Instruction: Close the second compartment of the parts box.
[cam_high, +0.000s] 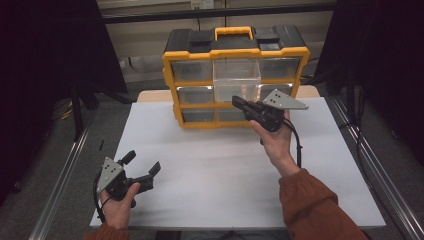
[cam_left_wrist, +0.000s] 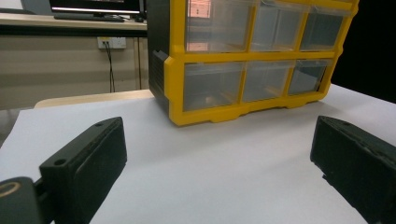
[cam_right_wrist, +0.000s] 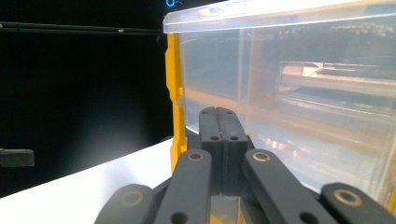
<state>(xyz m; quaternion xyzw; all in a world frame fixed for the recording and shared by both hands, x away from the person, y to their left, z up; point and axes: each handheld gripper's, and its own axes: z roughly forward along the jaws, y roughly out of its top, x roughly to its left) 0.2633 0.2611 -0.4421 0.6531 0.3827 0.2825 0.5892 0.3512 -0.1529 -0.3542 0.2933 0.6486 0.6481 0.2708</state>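
Centrally, near the far edge of the table (cam_high: 210, 165), a yellow-and-black organiser (cam_high: 235, 75) with clear drawers is set; its top middle drawer (cam_high: 237, 80) is drawn out toward the person. The table is covered by a white sheet, and bare wood is seen at its far edge. Dark curtains are hung at both sides, a pale wall with a socket (cam_left_wrist: 111, 43) is seen behind, and metal rails are run along the floor on each side. The right gripper (cam_high: 239, 104) is held at the organiser's front, below the drawn-out drawer, its jaws pressed together; whether anything is pinched cannot be told. The left gripper (cam_high: 142, 167) is held over the near left corner, its jaws wide apart on nothing.
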